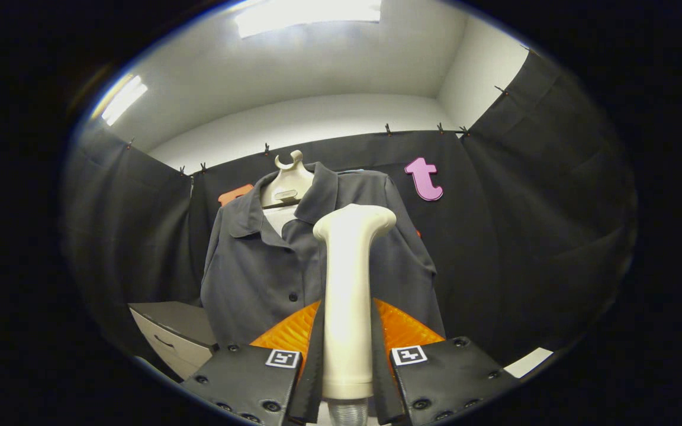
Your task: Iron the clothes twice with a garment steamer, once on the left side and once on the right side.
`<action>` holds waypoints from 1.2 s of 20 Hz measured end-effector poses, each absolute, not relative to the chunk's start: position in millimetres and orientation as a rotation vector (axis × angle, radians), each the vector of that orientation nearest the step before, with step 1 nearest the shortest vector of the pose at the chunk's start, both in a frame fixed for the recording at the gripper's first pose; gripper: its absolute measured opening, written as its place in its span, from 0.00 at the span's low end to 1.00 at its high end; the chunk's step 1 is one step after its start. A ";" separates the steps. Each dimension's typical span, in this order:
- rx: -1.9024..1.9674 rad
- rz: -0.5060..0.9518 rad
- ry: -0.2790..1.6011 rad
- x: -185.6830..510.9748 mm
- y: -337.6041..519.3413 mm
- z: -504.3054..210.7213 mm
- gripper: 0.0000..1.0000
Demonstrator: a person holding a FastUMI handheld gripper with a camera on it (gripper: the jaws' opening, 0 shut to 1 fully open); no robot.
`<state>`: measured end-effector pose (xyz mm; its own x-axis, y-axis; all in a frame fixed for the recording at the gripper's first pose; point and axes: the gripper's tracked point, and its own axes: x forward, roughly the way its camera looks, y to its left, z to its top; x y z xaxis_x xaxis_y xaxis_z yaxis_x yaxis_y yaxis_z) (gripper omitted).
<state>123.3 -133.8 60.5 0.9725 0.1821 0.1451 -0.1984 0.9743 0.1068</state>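
The hand-held gripper (348, 349) is clamping the upright steamer (348, 296) just ahead of the hanging shirt (258, 266), so a loosening grip is risking the steamer twisting off the fabric.

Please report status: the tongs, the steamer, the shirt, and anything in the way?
Tongs shut on steamer, handle upright between the pads. Grey shirt on hanger, just beyond steamer head, contact unclear. Nothing between them.
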 end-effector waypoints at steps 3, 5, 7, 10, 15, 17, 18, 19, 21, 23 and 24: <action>0.122 0.191 -0.137 135.6 -127.4 57.4 0.42; 0.119 0.192 -0.135 140.1 -123.6 53.9 0.42; 0.112 0.187 -0.134 141.8 -122.2 50.7 0.42; 0.109 0.185 -0.134 140.1 -120.6 46.1 0.42; 0.099 0.182 -0.121 131.0 -119.9 36.1 0.42; 0.093 0.179 -0.118 125.2 -120.4 29.8 0.42; 0.093 0.177 -0.114 121.7 -121.1 25.7 0.42; 0.096 0.177 -0.111 118.4 -121.0 22.5 0.42; 0.103 0.179 -0.105 110.7 -121.8 15.8 0.42; 0.107 0.179 -0.094 102.9 -123.9 7.1 0.42; 0.110 0.180 -0.087 99.5 -124.7 2.5 0.42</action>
<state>99.5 -124.7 2.5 0.9801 0.1736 0.0962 -0.1832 0.9778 0.1015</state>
